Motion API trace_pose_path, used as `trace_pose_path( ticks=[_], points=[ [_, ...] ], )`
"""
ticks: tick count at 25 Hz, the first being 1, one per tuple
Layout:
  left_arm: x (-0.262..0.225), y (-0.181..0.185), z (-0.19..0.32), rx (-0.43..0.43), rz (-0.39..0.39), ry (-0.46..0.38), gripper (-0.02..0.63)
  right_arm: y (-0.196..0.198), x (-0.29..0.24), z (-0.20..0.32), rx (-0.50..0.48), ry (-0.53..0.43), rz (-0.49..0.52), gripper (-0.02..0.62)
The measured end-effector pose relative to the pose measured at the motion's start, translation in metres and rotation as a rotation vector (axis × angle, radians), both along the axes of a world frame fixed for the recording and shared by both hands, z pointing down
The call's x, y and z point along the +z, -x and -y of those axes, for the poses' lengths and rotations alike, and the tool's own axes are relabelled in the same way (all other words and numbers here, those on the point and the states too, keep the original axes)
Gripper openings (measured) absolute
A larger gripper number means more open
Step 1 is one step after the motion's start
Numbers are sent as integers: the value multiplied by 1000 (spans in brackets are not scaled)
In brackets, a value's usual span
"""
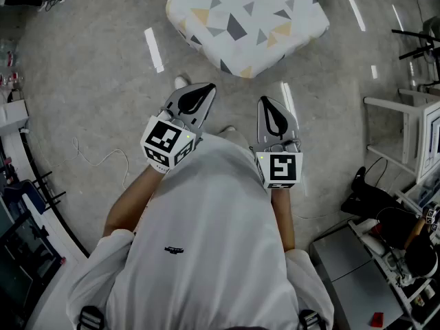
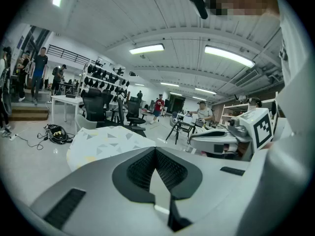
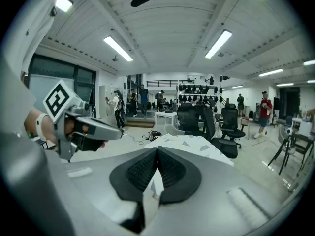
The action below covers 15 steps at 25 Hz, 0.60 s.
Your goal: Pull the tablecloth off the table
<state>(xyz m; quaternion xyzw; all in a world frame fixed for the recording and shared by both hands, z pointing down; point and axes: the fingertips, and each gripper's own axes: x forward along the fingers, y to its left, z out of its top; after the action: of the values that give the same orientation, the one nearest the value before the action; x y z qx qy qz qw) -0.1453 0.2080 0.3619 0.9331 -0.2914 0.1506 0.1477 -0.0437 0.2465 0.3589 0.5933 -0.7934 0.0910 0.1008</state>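
The left gripper (image 1: 201,91) and the right gripper (image 1: 267,105) are being held side by side, a little apart, in front of the person's white shirt (image 1: 213,232) and above the grey floor (image 1: 103,81). Both are being pointed slightly downward towards the tablecloth (image 1: 247,19). In the left gripper view, the jaws of the left gripper (image 2: 155,151) are being kept pressed together, with nothing caught between the ribbed pads. In the right gripper view, the jaws of the right gripper (image 3: 157,150) are likewise being kept closed on nothing.

The tablecloth, white with grey and yellow triangles, is being left draped over the table, which is being hidden entirely beneath it. It is lying well ahead of both grippers and is being touched by neither. Black office chairs (image 3: 197,119) are being shown beyond the cloth (image 3: 192,144) in the right gripper view.
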Motion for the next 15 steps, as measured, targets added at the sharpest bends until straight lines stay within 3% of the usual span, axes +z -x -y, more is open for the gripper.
trace_pose_path(
  ticks=[5,9,15],
  points=[
    [-4,-9,-93,-4,20,56,6,-24,-11,-61,49,2,39,14],
    [6,-5,-122,-29,8,101,6,-27,-6,-88,78,1,66,14],
    [4,-28,-146,-17,-14,113,6,-38,2,-125,83,8,100,14]
  ],
)
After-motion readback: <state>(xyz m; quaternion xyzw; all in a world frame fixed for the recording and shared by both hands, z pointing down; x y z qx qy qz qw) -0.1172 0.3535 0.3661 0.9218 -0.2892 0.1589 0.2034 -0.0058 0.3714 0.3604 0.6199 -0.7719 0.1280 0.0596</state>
